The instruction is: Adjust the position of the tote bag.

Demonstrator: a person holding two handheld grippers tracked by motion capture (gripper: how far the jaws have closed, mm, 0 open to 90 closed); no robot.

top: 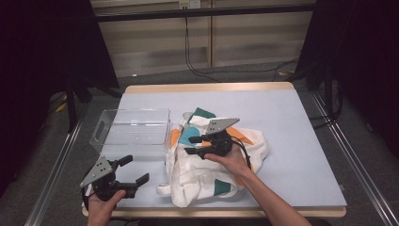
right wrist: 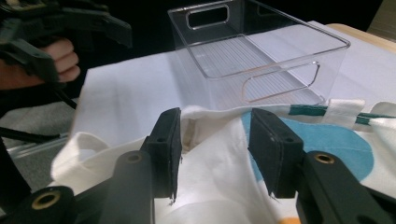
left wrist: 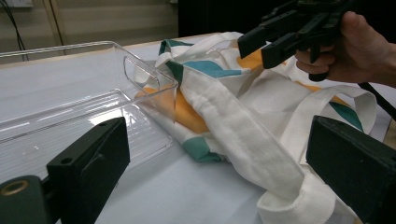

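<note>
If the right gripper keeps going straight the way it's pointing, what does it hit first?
Most likely the bunched white fabric of the tote bag, right ahead of the right gripper. The clear plastic bin lies beyond, though depth is hard to judge.

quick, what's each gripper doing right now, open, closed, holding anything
Left gripper: open wide, holding nothing, near the table's front edge.
Right gripper: jaws apart over the cloth bag, gripping nothing yet.

Right claw (top: 194, 144) over tote bag (top: 197, 181), beside clear bin (top: 134, 127).
</note>
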